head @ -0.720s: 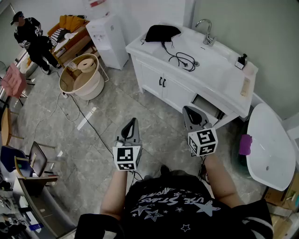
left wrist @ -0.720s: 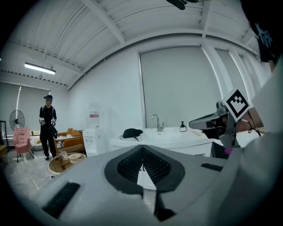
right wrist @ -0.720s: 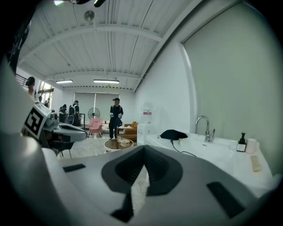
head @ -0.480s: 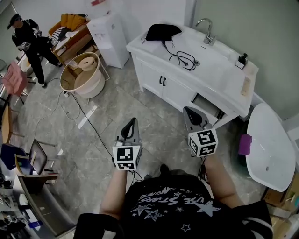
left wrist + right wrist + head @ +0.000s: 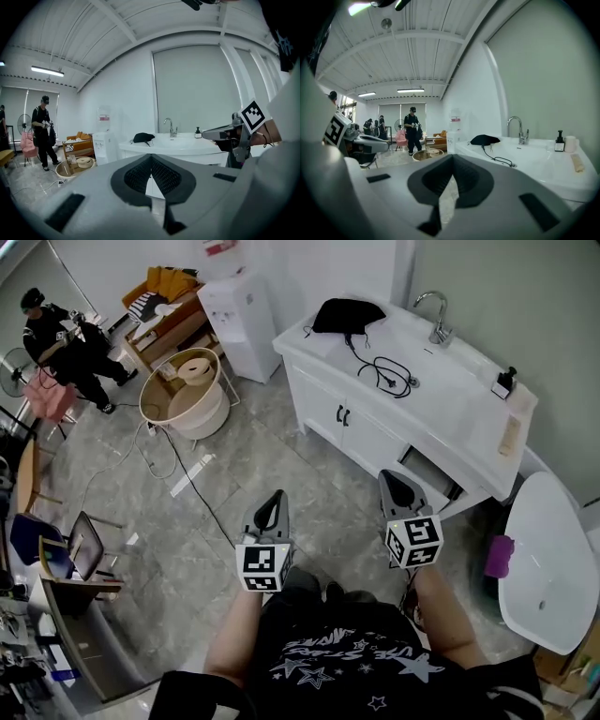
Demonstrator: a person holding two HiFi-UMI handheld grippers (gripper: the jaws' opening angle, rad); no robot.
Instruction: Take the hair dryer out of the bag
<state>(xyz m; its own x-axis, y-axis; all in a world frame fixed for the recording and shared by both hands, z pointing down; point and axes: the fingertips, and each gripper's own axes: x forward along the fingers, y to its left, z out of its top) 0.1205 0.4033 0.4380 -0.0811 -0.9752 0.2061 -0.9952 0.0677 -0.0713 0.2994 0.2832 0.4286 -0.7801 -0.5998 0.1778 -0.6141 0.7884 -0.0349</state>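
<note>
Black bag (image 5: 347, 315): soft matt cloth, slumped with no firm shape. It lies at the far left end of the white worktop (image 5: 450, 390), at about 12 o'clock from the two claws and well apart from them.
Hair dryer: not visible itself. It is most likely inside the bag, since a cord comes out of it.
Cord (image 5: 382, 369): thin, black and rubbery-looking. It trails from the bag toward 5 o'clock and ends in loose loops and a plug on the worktop.
Left claw (image 5: 275, 502): jaws together with nothing between them, held roughly level above the grey marbled floor (image 5: 234, 474) and aimed toward 12 o'clock.
Right claw (image 5: 397, 486): jaws also pressed together and empty. It sits at 3 o'clock of the left one, nearer the white cabinet (image 5: 342, 423).
Worktop surface: smooth, glossy and white with a rounded edge. A curved chrome tap (image 5: 436, 320) stands at 3 o'clock of the bag. It looks slippery, so limp cloth would probably slide on it.
Step in hand: the approach. By the look of things, nothing of the task is done yet.
Doing it well:
- Close in on the bag's end of the worktop and spread both claws before arriving.
- Pin the cloth near its mouth with one claw so the bag cannot skate away.
- Reach in with the other for the dryer's hard body or handle, not the cord.
- Tugging the cord risks dragging the whole bag or snagging the loops.
- Lift out slowly and let the cloth fall clear.
</note>
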